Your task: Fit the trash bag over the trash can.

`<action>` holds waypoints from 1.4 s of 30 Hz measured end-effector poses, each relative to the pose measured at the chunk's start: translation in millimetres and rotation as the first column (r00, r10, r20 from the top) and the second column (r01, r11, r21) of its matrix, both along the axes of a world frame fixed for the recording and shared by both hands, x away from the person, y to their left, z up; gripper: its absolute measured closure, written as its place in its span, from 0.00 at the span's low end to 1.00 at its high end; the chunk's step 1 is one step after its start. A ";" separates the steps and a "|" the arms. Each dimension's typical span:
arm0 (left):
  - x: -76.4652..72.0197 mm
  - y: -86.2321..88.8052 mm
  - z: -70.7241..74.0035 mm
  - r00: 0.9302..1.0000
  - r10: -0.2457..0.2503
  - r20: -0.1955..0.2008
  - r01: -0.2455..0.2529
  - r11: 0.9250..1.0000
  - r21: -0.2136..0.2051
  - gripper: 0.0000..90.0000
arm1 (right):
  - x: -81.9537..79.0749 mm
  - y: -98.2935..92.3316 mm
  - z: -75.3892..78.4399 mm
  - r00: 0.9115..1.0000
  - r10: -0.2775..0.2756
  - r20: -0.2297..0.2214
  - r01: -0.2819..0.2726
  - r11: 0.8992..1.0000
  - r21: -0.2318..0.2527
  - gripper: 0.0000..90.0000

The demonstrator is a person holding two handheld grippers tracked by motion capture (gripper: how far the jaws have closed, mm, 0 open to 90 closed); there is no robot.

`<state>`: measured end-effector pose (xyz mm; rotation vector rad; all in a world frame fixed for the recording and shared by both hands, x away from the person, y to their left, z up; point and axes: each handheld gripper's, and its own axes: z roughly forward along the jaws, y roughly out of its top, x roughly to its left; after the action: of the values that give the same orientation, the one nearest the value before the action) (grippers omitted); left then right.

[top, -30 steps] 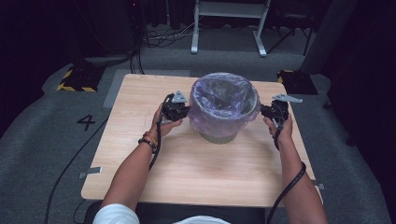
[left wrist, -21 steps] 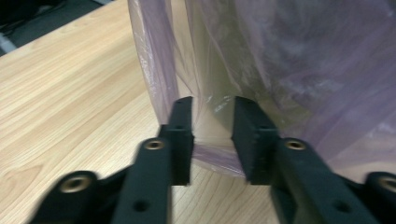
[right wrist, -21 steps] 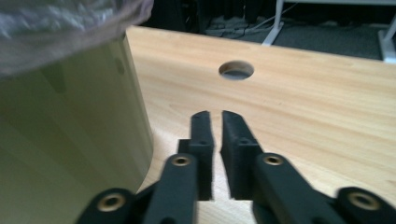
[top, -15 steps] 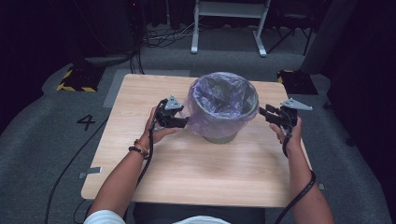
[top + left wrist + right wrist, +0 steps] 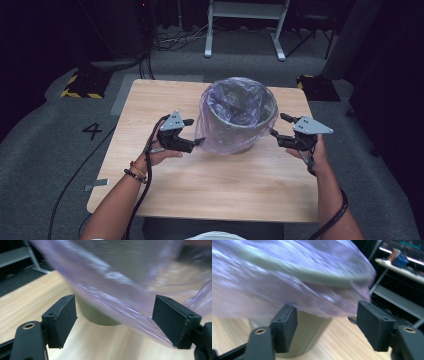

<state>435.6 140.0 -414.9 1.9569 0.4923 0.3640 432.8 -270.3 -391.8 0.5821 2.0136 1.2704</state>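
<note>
A grey-green bin (image 5: 235, 142) stands in the middle of the wooden table (image 5: 215, 185). A purple plastic bag (image 5: 239, 107) lines it and is folded down over its rim. My left gripper (image 5: 196, 132) sits just left of the bin, and its jaws have just been opening. In the left gripper view the bag's loose skirt (image 5: 120, 282) hangs between the parted jaws of that gripper (image 5: 117, 322), unpressed. My right gripper (image 5: 278, 125) is close to the bin's right side, its jaws also just opening. The bag's hem (image 5: 287, 290) and the bin's wall (image 5: 312, 325) lie beyond them.
A white metal stand (image 5: 245, 25) and loose cables lie on the floor behind the table. A yellow-and-black striped block (image 5: 80, 85) is at the back left. A floor mark "4" (image 5: 93, 131) is to the table's left. Bare tabletop lies in front of the bin.
Both grippers were shut at the bag on the bin's rim. They have let go, opened, and drawn outward and back toward the person, the left lower down the bin's side.
</note>
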 end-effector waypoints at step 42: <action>73.3 -5.6 44.1 0.974 0.224 0.038 -0.220 0.972 -0.077 0.48 | 30.8 -36.9 10.5 0.935 -0.346 -0.081 0.336 0.935 -0.119 0.44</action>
<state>508.9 134.4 -370.8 1.8237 0.6878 0.5255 463.5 -307.2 -381.3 0.9169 1.9386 0.9387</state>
